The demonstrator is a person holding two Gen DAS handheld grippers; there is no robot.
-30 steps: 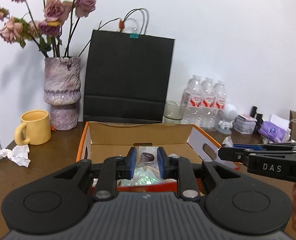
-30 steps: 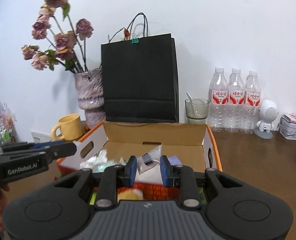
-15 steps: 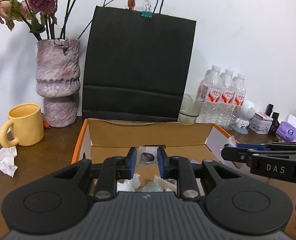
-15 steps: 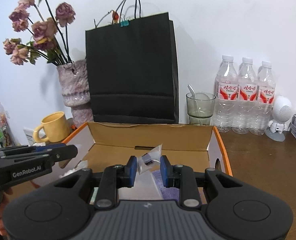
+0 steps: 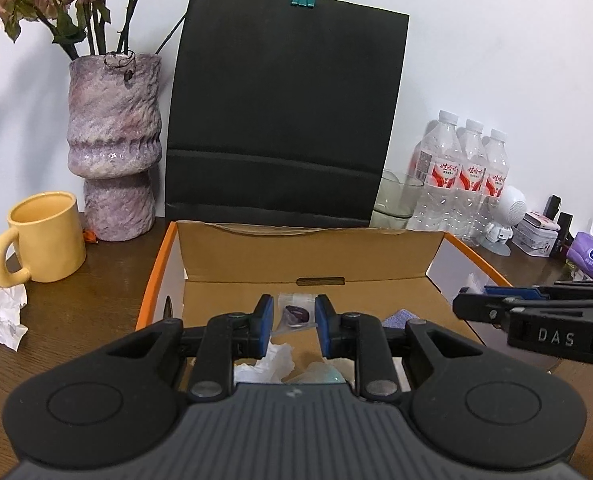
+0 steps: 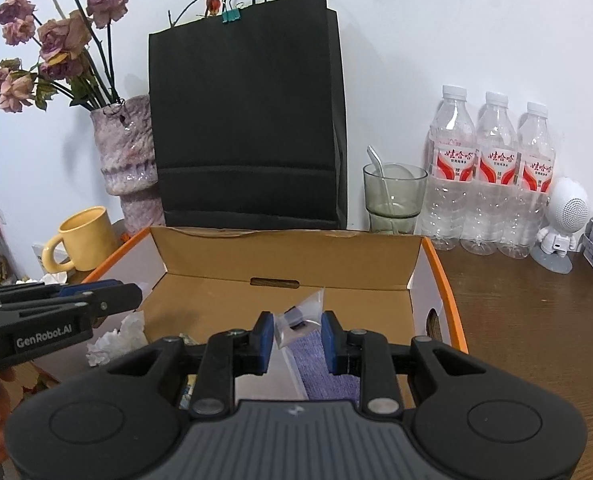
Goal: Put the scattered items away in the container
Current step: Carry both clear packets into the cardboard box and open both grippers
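An open cardboard box with orange rims stands on the brown table. My left gripper hovers over it, jaws slightly apart around a small clear bag with a dark item; whether they pinch it is unclear. My right gripper is over the box too, jaws slightly apart around a clear bag with a dark piece. Crumpled tissue, a teal wrapper and a purple cloth lie inside the box. A crumpled tissue lies on the table left of the box.
Behind the box stand a black paper bag, a purple vase with dried roses, a yellow mug, a glass with a spoon and three water bottles. A white robot figure, a tin and a purple tissue pack sit at right.
Both grippers have moved forward and lower over the box, each with its small clear bag between the jaws. The box and bag behind it now look larger.
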